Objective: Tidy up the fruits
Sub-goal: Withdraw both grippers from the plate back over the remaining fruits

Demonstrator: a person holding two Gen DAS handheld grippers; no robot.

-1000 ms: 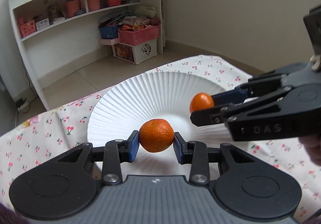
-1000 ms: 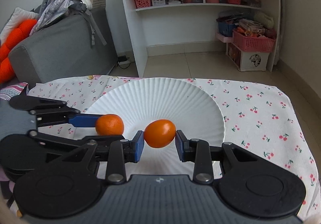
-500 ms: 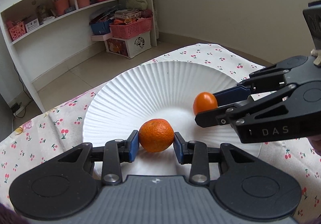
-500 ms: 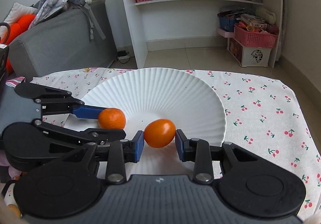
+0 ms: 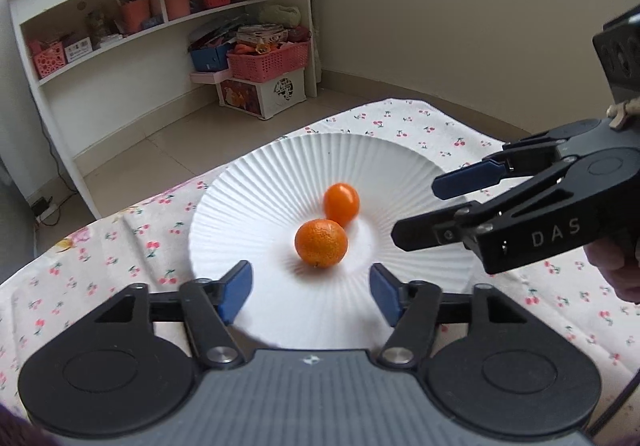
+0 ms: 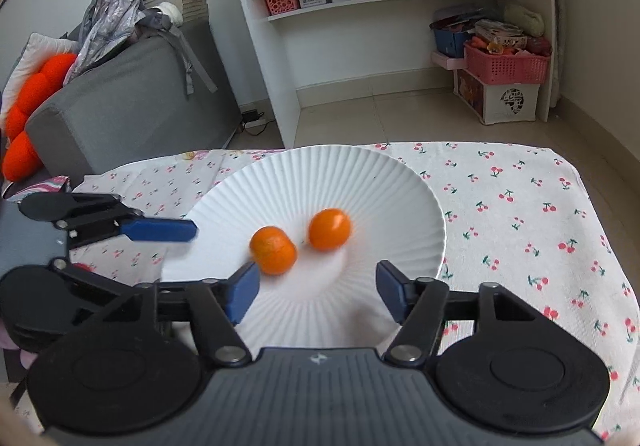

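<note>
Where it rests on the plate [image 5: 280, 166], oval kumquat [image 5: 341, 203] upright, long axis slightly tilted.

White letters "DAS" stand on the black side of the right gripper [image 5: 416, 214] (left wrist view); nothing else legible.

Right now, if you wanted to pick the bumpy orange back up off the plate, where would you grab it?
Probably around its wide middle, coming from the near plate edge with the left gripper, whose jaws have just opened and stand empty. The bumpy orange is round, so pads on opposite sides hold best. The smooth fruit touches its far side, so pinch left and right.
</note>
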